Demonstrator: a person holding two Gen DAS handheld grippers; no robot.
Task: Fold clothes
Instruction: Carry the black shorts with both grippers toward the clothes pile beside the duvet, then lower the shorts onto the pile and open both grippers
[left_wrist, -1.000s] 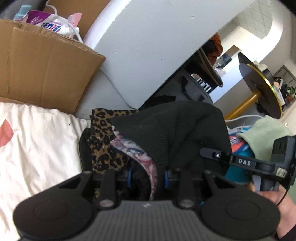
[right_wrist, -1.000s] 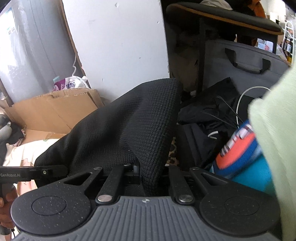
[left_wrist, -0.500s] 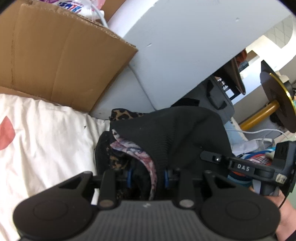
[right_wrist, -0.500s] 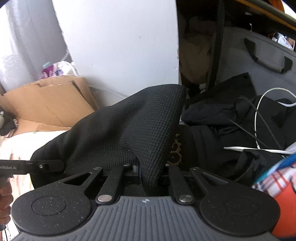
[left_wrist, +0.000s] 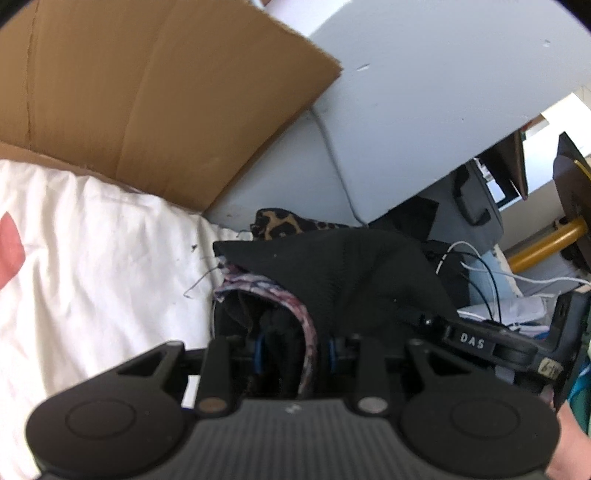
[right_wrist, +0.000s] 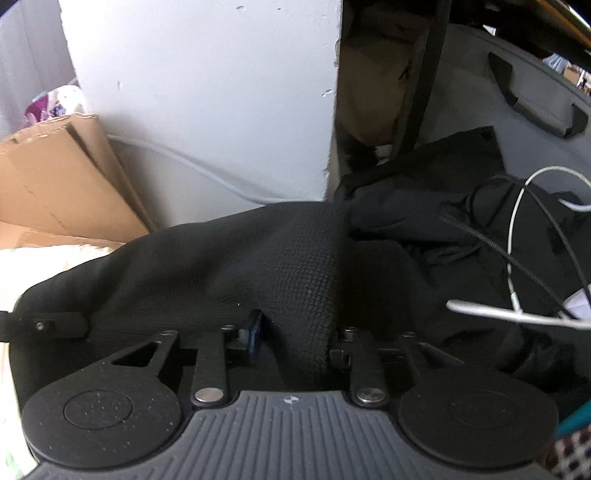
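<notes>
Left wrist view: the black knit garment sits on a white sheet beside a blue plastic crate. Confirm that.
Not a blue plastic crate: in the left wrist view a brown cardboard box stands beside the white sheet where the black knit garment sits.

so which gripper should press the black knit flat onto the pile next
Probably right: the right gripper is opening, the black knit garment slipping free of it. The left gripper looks clamped on bunched fabric.
</notes>
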